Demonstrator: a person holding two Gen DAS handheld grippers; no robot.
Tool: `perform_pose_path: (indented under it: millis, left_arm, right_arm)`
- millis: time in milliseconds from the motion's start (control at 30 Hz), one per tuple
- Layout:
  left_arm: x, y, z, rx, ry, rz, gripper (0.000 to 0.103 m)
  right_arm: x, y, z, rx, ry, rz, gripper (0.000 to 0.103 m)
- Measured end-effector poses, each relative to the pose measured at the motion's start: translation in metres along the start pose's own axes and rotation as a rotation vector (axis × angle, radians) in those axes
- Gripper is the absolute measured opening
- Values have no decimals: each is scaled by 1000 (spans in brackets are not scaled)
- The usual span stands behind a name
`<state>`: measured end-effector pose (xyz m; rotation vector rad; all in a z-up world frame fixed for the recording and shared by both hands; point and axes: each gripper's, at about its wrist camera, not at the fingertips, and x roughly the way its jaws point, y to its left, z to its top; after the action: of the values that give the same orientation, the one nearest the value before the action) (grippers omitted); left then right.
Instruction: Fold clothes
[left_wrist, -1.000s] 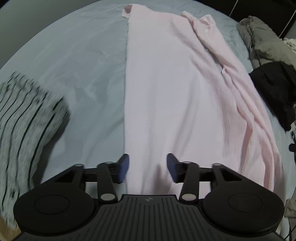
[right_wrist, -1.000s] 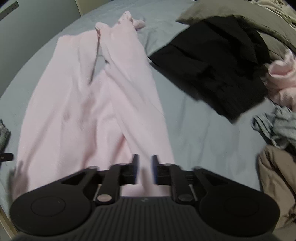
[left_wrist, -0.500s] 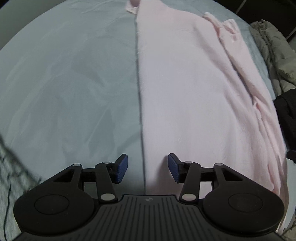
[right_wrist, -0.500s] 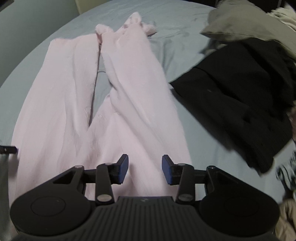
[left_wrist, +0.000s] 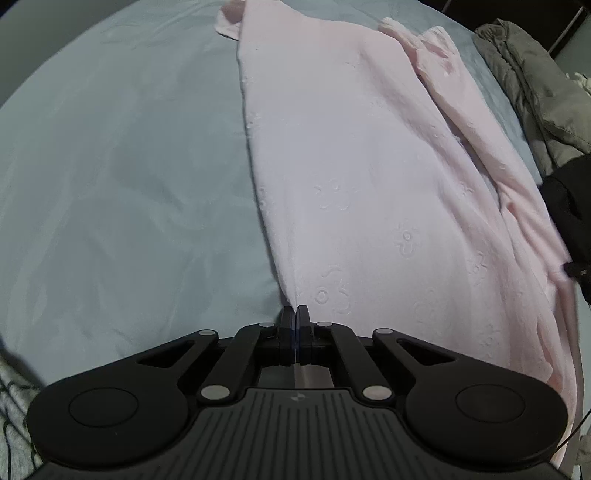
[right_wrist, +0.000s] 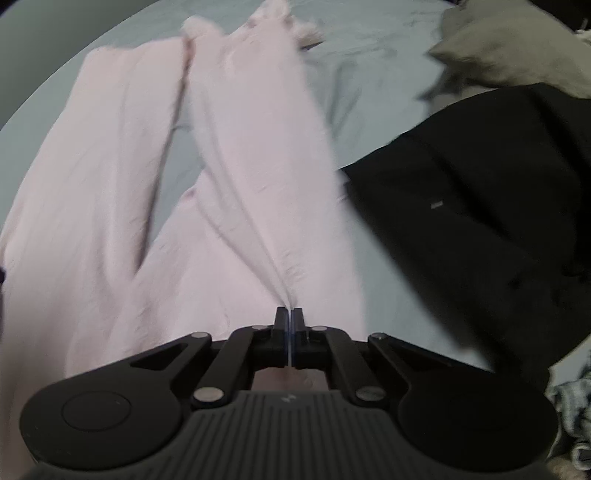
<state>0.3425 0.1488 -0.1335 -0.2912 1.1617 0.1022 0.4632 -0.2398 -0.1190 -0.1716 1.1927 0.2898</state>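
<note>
A: Left gripper (left_wrist: 294, 314)?
B: Pinching the pink trousers' (left_wrist: 369, 177) near edge; they stretch ahead across the bed (left_wrist: 122, 166).
A: Right gripper (right_wrist: 289, 315)?
B: Clamped on the same waist end. Lift both evenly, keeping the fabric taut.
</note>
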Motion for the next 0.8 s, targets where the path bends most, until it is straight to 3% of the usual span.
perform_pose_path:
  millis: [133, 267, 400, 533, 667, 800]
  left_arm:
    - [-18, 10, -3, -66, -50, 41, 0]
    - [-32, 25, -4, -139, -83, 108, 0]
    - [-37, 34, -9, -187, -84, 147, 0]
    - [-35, 20, -7, -175, -46, 70, 0]
    - [-39, 20, 5, -148, -68, 114, 0]
    - [-39, 31, 27, -184, -102, 78, 0]
  right_arm:
    - [-15, -39, 8, 72, -30, -70, 1]
    - [-12, -70, 9, 100, -4, -111, 1]
    - [-7, -70, 8, 52, 18, -123, 1]
    - [-5, -63, 10, 29, 35, -106, 6]
    - [-15, -54, 17, 11, 6, -110, 7]
    - [-22, -45, 30, -1, -38, -82, 9]
